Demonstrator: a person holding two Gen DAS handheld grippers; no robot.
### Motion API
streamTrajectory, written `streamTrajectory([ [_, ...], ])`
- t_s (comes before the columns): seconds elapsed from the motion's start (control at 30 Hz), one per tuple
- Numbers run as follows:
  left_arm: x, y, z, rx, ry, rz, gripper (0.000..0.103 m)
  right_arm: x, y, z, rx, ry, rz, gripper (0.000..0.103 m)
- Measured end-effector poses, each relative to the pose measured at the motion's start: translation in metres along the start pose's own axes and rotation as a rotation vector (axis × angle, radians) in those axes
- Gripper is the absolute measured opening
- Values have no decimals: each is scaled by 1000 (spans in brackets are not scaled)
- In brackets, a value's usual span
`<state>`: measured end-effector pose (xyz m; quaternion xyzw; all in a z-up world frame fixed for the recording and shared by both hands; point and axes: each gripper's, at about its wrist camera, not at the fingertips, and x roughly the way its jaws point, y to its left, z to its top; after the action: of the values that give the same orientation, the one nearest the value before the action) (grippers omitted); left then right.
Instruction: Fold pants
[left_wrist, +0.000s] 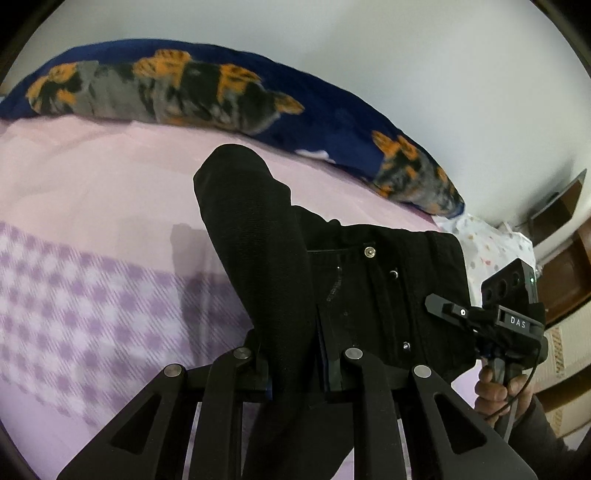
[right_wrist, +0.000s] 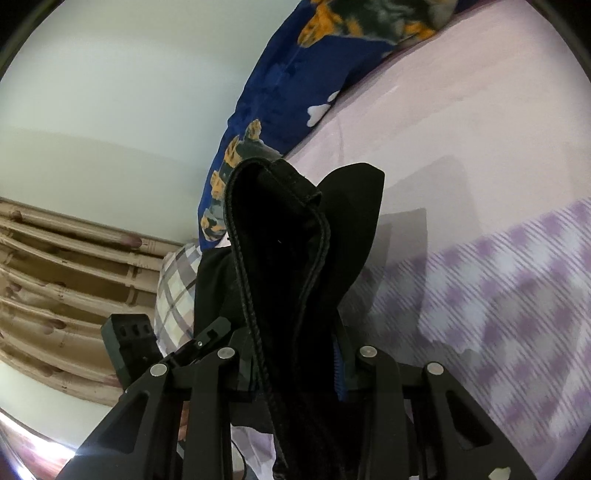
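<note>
Black pants (left_wrist: 258, 236) hang lifted above a bed, held by both grippers. My left gripper (left_wrist: 295, 373) is shut on a bunched fold of the fabric near the waistband, whose metal button (left_wrist: 368, 252) and fly show to the right. My right gripper (right_wrist: 295, 365) is shut on the waistband edge, and the stitched band (right_wrist: 280, 236) stands up in front of the camera. The right gripper also shows in the left wrist view (left_wrist: 491, 325) at the pants' right edge, and the left gripper shows in the right wrist view (right_wrist: 199, 343). The fingertips are buried in cloth.
A pink bedsheet (left_wrist: 110, 177) with a purple checked band (left_wrist: 85, 295) lies below. A blue blanket with orange and grey dog prints (left_wrist: 177, 85) lies along the white wall. A patterned pillow (left_wrist: 484, 243) sits at the bed's right end. Wooden furniture (left_wrist: 561, 273) stands beyond.
</note>
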<state>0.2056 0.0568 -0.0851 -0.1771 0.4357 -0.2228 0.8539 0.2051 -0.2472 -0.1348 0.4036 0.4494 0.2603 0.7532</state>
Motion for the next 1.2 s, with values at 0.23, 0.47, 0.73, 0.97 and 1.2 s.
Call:
streamTrajectory([
  [0.23, 8, 22, 36, -11, -19, 18, 17, 32, 14, 32, -15, 4, -14, 28],
  [0.47, 23, 42, 53, 2, -22, 57, 17, 51, 12, 45, -41, -25, -73, 28],
  [0.73, 43, 64, 36, 8, -9, 157, 35, 54, -6, 37, -89, -67, -260, 43],
  [0.97, 42, 60, 16, 47, -27, 268, 46, 49, 13, 17, -216, -87, -442, 62],
  [1.2, 19, 46, -18, 87, -60, 383, 47, 24, 36, -24, -288, -157, -559, 73],
])
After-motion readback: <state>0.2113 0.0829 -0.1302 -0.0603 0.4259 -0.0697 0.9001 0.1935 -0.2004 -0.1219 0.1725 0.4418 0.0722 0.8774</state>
